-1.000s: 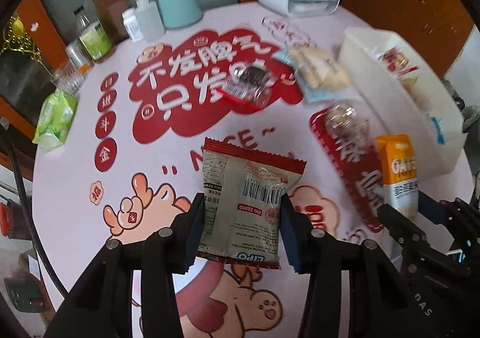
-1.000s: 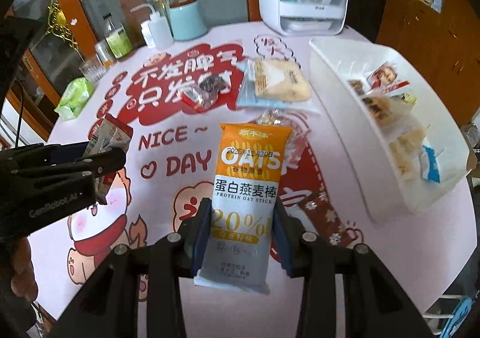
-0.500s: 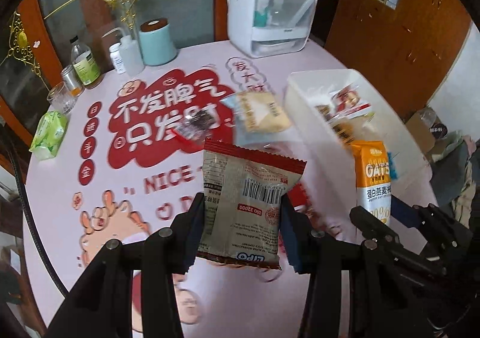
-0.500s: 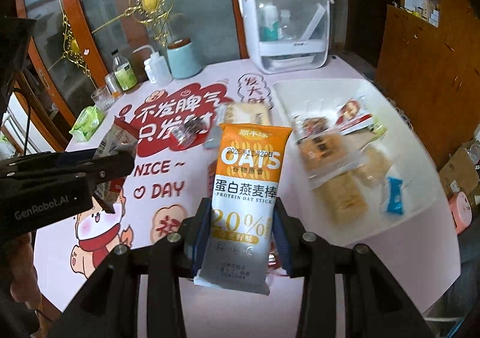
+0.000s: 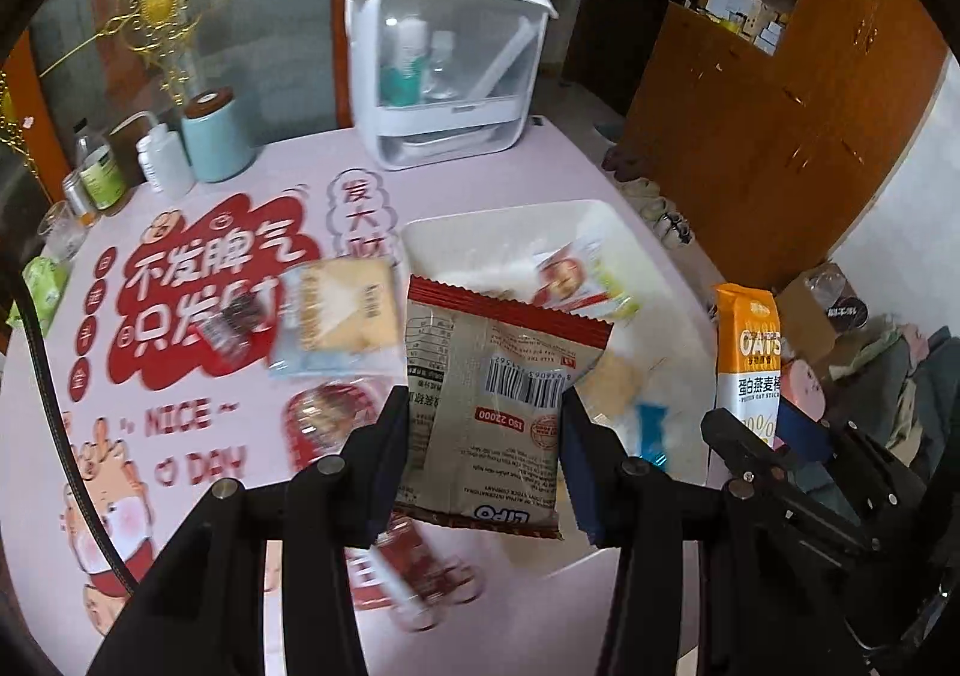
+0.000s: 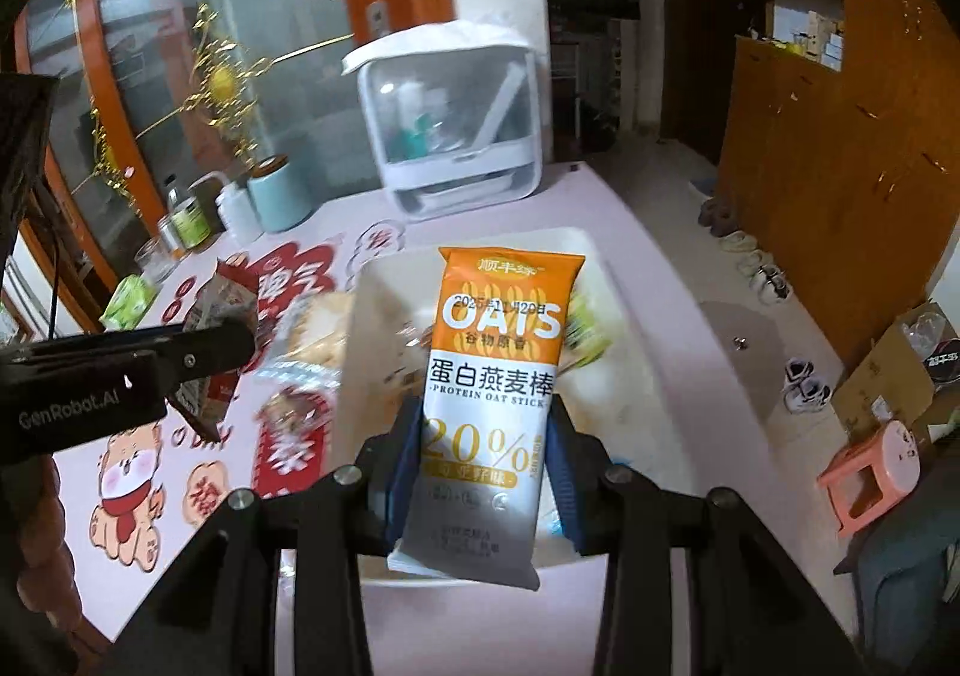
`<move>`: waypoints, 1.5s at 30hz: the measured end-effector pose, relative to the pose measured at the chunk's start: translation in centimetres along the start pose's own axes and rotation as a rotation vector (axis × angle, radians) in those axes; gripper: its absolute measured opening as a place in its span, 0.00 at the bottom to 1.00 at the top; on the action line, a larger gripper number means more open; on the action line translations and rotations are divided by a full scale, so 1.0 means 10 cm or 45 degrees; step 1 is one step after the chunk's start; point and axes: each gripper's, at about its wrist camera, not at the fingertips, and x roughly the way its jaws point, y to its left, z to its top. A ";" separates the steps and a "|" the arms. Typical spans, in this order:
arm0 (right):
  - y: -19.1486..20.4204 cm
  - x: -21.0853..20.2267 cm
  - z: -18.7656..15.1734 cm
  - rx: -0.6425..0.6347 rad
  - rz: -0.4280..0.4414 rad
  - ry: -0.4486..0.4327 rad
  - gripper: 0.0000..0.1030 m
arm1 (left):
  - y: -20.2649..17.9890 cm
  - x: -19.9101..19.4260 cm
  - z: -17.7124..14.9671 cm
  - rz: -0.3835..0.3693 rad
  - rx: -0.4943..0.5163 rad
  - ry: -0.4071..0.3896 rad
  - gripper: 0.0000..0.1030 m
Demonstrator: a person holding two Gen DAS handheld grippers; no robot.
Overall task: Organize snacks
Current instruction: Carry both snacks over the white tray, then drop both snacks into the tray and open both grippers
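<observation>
My left gripper [image 5: 483, 460] is shut on a grey snack packet with a red top edge [image 5: 492, 406] and holds it in the air above the near end of the white bin [image 5: 432, 238]. My right gripper [image 6: 483, 466] is shut on an orange and white OATS bar [image 6: 498, 376], raised over the same bin [image 6: 360, 328]. The OATS bar also shows at the right of the left wrist view [image 5: 747, 352]. The bin holds several snack packets. A cracker pack [image 5: 342, 310], a dark candy [image 5: 231, 328] and a red-wrapped snack [image 5: 324, 418] lie on the pink table.
A white dispenser box [image 5: 450, 76] stands at the table's far side. A teal cup [image 5: 213, 136], bottles [image 5: 159, 160] and a green tissue pack [image 5: 45, 286] sit at the far left. Wooden cabinets [image 5: 810, 106] and a pink stool [image 6: 870, 466] are beyond the table's right edge.
Both grippers have lifted and moved right with their snacks, from over the table's middle to above the white bin. The view now tilts up toward the room.
</observation>
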 end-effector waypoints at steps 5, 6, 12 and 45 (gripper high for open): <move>-0.30 0.13 0.11 0.028 0.008 0.009 0.38 | -0.36 0.24 0.21 0.006 -0.023 0.016 0.44; -0.35 0.17 0.12 0.029 0.012 0.020 0.39 | -0.41 0.29 0.25 0.004 -0.030 0.017 0.44; -0.45 0.39 0.11 -0.005 0.017 0.083 0.39 | -0.56 0.62 0.41 0.025 -0.080 0.060 0.44; -0.44 0.86 0.04 -0.064 0.050 0.284 0.68 | -0.48 0.93 0.16 0.152 -0.117 0.160 0.99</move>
